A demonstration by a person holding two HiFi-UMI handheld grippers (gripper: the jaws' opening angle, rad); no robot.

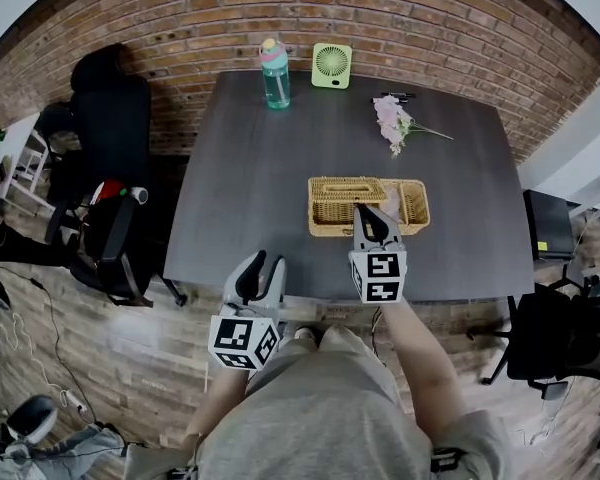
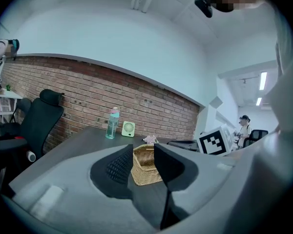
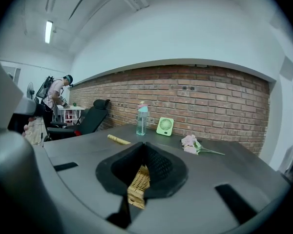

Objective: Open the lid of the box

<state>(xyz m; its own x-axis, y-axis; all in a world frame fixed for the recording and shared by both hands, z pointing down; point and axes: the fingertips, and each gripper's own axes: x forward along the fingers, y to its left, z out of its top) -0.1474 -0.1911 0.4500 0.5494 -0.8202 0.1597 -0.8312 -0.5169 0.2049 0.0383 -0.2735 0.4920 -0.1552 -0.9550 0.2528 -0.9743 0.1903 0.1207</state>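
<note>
One dark table, brick wall, left hand-held gripper wide, right hand-held gripper clamping wicker lid

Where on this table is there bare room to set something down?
The left half of the table is bare, from the water bottle down to the near edge. The strip right of the wicker box, below the pink flowers, is free. Crowded: the near centre, where the right gripper clamps the wicker lid.
</note>
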